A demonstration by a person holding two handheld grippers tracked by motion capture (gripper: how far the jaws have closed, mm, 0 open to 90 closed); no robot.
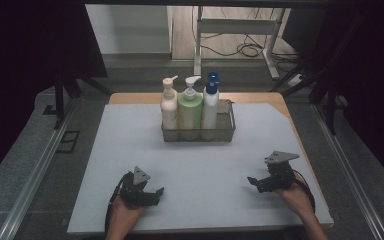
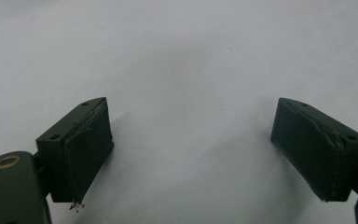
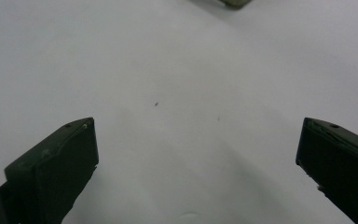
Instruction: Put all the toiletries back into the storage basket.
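Note:
A wire basket [image 1: 227,131] stands at the back middle of the white mat [image 1: 130,150]. It holds three upright pump bottles: a cream one [image 1: 168,104], a green one [image 1: 190,107] and a white one with a blue top [image 1: 210,102]. My left gripper [image 1: 156,192] rests near the front left of the mat, open and empty. The left gripper view looks down on bare mat between its jaws [image 2: 191,154]. My right gripper [image 1: 252,182] sits at the front right, also open with nothing in it [image 3: 198,163]. Both are well short of the basket.
The mat covers a wooden table [image 1: 272,98] whose edge shows at the back. Dark curtains hang on both sides. A metal stand [image 1: 198,50] and cables [image 1: 250,49] lie on the floor behind. A basket corner [image 3: 233,3] shows at the right gripper view's top edge.

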